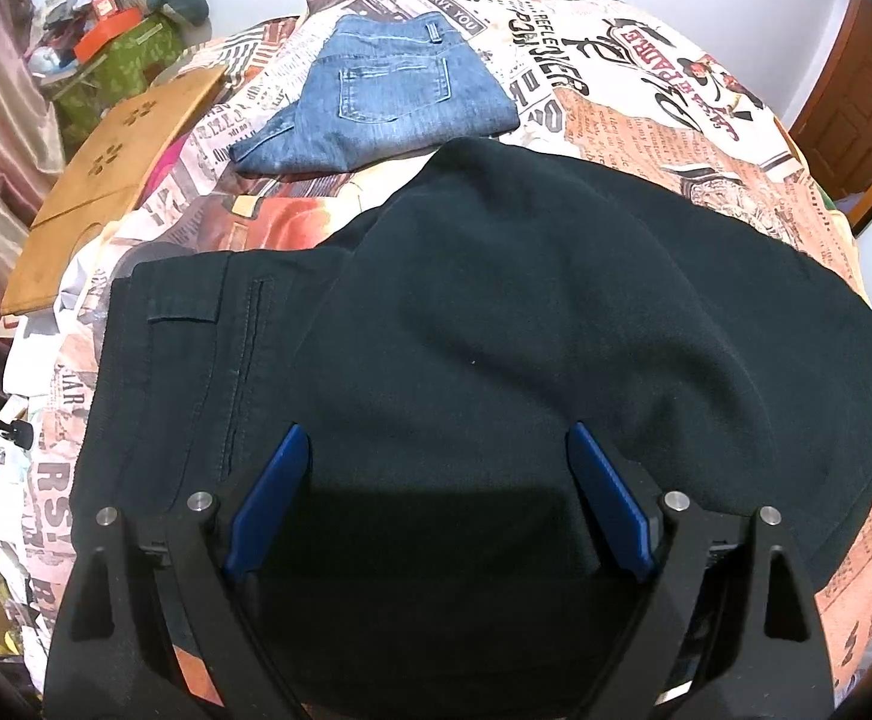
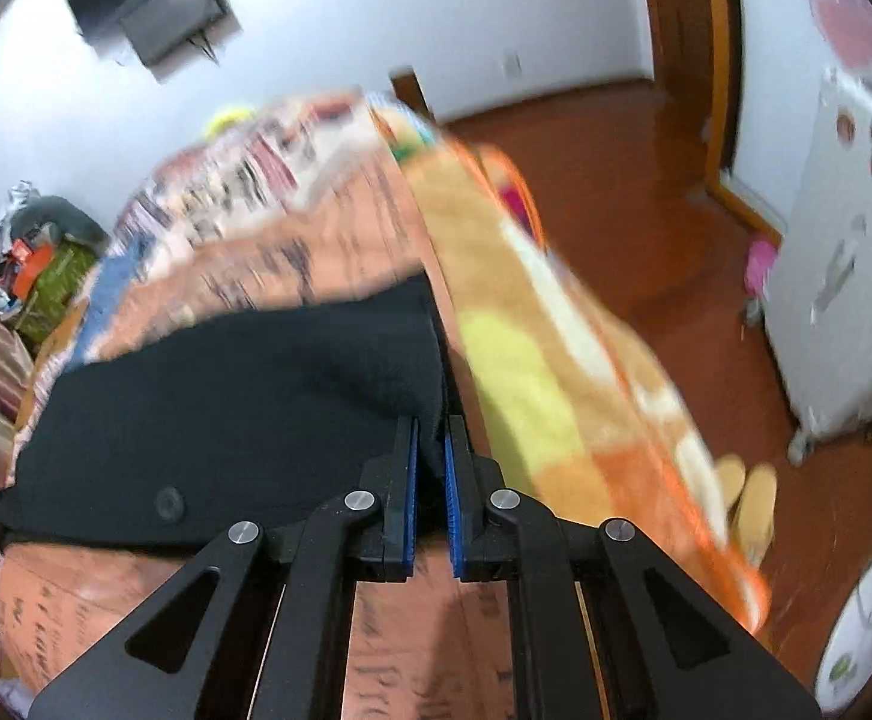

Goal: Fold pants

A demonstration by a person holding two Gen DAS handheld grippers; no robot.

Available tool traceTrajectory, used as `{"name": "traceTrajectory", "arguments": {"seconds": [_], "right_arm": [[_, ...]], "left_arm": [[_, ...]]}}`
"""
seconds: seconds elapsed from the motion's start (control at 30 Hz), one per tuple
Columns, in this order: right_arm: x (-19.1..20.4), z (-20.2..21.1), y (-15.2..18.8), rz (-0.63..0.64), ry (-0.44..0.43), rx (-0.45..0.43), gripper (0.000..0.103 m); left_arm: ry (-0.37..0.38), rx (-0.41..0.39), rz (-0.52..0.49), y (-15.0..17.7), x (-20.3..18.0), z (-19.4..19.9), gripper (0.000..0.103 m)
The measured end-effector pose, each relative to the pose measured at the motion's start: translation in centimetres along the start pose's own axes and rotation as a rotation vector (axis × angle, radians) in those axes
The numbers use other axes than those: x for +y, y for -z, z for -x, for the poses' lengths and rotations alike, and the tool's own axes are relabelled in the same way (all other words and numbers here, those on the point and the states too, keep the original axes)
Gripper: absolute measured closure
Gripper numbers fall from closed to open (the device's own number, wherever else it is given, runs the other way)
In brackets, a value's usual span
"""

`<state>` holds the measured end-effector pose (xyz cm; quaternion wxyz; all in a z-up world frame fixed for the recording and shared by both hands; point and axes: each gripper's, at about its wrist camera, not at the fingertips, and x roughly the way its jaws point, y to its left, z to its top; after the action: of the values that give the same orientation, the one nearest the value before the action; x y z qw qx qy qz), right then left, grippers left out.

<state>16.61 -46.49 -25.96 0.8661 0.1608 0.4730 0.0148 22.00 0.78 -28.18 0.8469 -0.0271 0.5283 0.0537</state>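
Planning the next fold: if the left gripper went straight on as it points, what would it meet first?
Probably the black pants: the open left gripper hovers over them, the dark cloth filling the space between and ahead of its jaws. Height above is unclear.

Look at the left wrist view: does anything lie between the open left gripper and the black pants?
Nothing visible does. The left gripper hangs open directly over the black pants, with only dark fabric between its fingers. The folded blue jeans lie farther back on the bed, apart from the pants.
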Motion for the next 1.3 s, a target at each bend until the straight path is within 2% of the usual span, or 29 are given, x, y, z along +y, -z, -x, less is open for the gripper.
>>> {"name": "traceTrajectory", "arguments": {"seconds": [0.07, 0.2, 0.27, 0.43, 0.53, 0.63, 0.8, 0.97, 1.03, 1.13, 1.3], "right_arm": [[-0.5, -2.7, 1.5, -0.026, -0.011, 0.082, 0.096], [-0.1, -2.4, 1.6, -0.001, 0.008, 0.073, 0.091], [-0.3, -2.1, 0.8, 0.007, 0.023, 0.087, 0.081], [-1.1, -1.3, -1.9, -0.028, 0.01, 0.033, 0.07], [-0.8, -1.7, -3.9, -0.042, -0.011, -0.001, 0.07], [0.3, -2.9, -5.9, 0.004, -0.017, -0.027, 0.07], [2.2, -5.4, -8.1, 0.098, -0.02, -0.02, 0.07], [2.5, -8.6, -7.8, 0.137, -0.009, 0.053, 0.07], [2.6, -8.8, -7.4, 0.145, -0.005, 0.041, 0.07], [3.1, -8.3, -6.9, 0.186, 0.008, 0.017, 0.079], [3.6, -7.5, -6.7, 0.232, 0.057, -0.024, 0.084]], "left_arm": [[-0.002, 0.0, -0.002, 0.0, 0.0, 0.0, 0.013], [-0.004, -0.002, -0.004, 0.0, -0.1, 0.0, 0.013], [-0.003, -0.001, -0.003, 0.0, 0.0, 0.0, 0.013], [-0.007, -0.003, 0.004, 0.0, 0.0, -0.1, 0.011], [-0.018, -0.004, -0.001, 0.0, -0.1, -0.1, 0.01], [-0.027, -0.007, -0.007, 0.0, -0.2, 0.0, 0.01], [-0.036, -0.008, -0.006, 0.0, -0.3, -0.1, 0.009], [-0.03, -0.002, 0.008, -0.1, 0.0, -0.3, 0.007], [-0.031, 0.0, 0.012, -0.1, 0.0, -0.3, 0.006], [-0.029, 0.002, 0.017, -0.1, 0.0, -0.5, 0.006], [-0.029, 0.002, 0.017, -0.1, 0.0, -0.5, 0.006]]}}
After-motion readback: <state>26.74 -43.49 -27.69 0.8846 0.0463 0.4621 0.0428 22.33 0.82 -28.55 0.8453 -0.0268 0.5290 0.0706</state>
